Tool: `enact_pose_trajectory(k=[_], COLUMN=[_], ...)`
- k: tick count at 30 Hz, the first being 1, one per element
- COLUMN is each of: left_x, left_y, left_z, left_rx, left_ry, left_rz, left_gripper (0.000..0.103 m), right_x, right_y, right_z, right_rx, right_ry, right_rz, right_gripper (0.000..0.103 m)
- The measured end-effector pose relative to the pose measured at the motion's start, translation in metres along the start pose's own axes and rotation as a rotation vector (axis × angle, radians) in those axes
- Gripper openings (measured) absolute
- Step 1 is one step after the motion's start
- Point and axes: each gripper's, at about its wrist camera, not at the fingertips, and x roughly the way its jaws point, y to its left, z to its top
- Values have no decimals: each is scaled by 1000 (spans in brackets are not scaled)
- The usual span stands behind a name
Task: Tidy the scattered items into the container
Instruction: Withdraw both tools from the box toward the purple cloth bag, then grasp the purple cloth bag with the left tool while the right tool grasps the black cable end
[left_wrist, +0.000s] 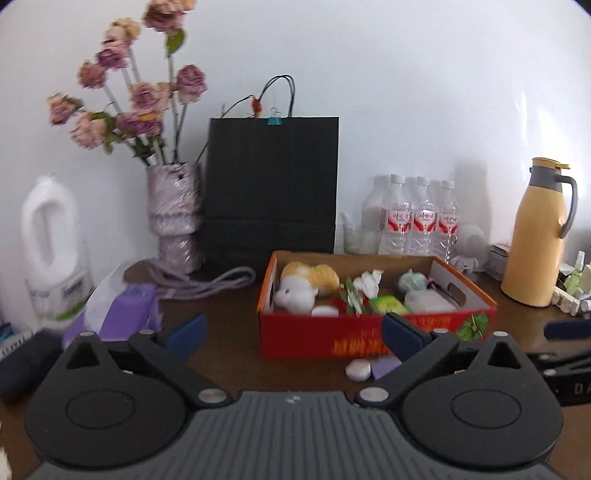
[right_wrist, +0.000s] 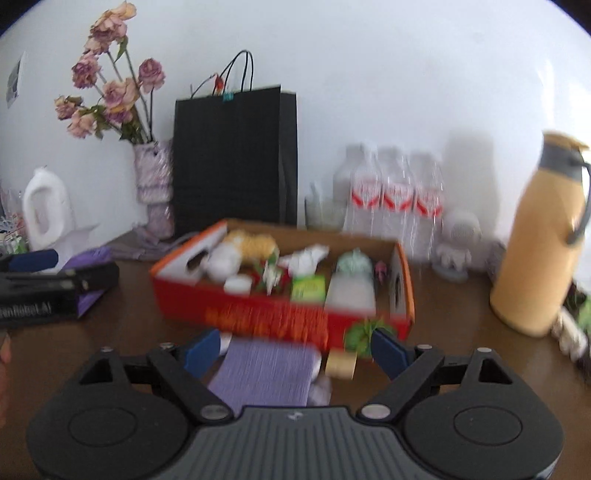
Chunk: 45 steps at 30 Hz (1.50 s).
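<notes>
An open red cardboard box (left_wrist: 314, 339) stands mid-table and holds a white and yellow plush toy (left_wrist: 306, 284), crumpled tissue, green packets and other small items. Just in front of it lie a white round disc (left_wrist: 357, 369) and a purple pack (left_wrist: 384, 365). My left gripper (left_wrist: 293, 336) is open short of the box, with nothing between its fingers. In the right wrist view my right gripper (right_wrist: 295, 350) is open over the purple pack (right_wrist: 264, 373), which lies between the fingers without being pinched. A small tan roll (right_wrist: 341, 363) lies beside it, close to the box (right_wrist: 258, 314).
Along the wall stand a vase of dried flowers (left_wrist: 173, 214), a black paper bag (left_wrist: 271, 184), several water bottles (left_wrist: 417, 218), a yellow jug (left_wrist: 535, 236) and a white detergent bottle (left_wrist: 51, 236). A purple tissue pack (left_wrist: 125, 317) lies at the left.
</notes>
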Motion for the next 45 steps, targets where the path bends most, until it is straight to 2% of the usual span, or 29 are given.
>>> enact_pose_trajectory(k=[2, 4, 6, 7, 11, 15, 18, 19, 21, 22, 24, 26, 28, 29, 30, 32, 38, 41, 44, 45], left_x=[-24, -39, -44, -47, -54, -46, -29, -20, 1, 12, 33, 57, 72, 78, 82, 85, 74, 63, 44, 37], left_y=[4, 3, -5, -9, -25, -39, -58, -67, -85, -94, -110, -124, -135, -137, -138, -134, -105, -86, -62, -53], left_z=[-23, -47, -64, -68, -70, -70, -64, -61, -53, -49, -42, -38, -39, -39, -38, -34, -5, 15, 36, 42], left_rx=[-32, -64, -52, -30, 49, 117, 240, 300, 415, 463, 539, 603, 641, 650, 648, 612, 494, 406, 281, 234], left_ry=[22, 95, 186, 195, 143, 151, 103, 81, 49, 46, 74, 147, 201, 224, 250, 272, 154, 113, 67, 59], left_rz=[6, -29, -75, -87, -134, -212, -324, -336, -331, -336, -357, -419, -427, -431, -438, -447, -409, -356, -361, -373], left_gripper=[103, 103, 103, 103, 103, 103, 103, 103, 101, 99, 83, 79, 70, 57, 37, 14, 8, 7, 7, 7], right_x=[-24, -41, -51, -54, -57, -55, -46, -42, -32, -28, -20, -15, -9, -6, -3, 3, 25, 29, 30, 30], right_y=[2, 3, 5, 6, 8, 6, -3, -7, -17, -23, -33, -38, -43, -44, -44, -44, -40, -39, -40, -39], right_z=[-32, -61, -86, -97, -112, -107, -101, -99, -93, -90, -85, -82, -79, -77, -76, -74, -67, -68, -72, -72], right_rx=[37, 74, 98, 105, 101, 80, 75, 76, 90, 100, 113, 107, 98, 95, 89, 76, 57, 60, 71, 65], right_ry=[0, 14, 35, 43, 39, 24, 29, 37, 55, 69, 80, 75, 76, 78, 82, 86, 108, 123, 126, 125], right_rz=[3, 12, 7, 0, -22, -65, -107, -124, -156, -170, -193, -200, -201, -199, -192, -179, -165, -158, -152, -152], right_gripper=[88, 89, 88, 88, 86, 85, 75, 69, 63, 62, 60, 59, 58, 57, 57, 57, 48, 35, 23, 16])
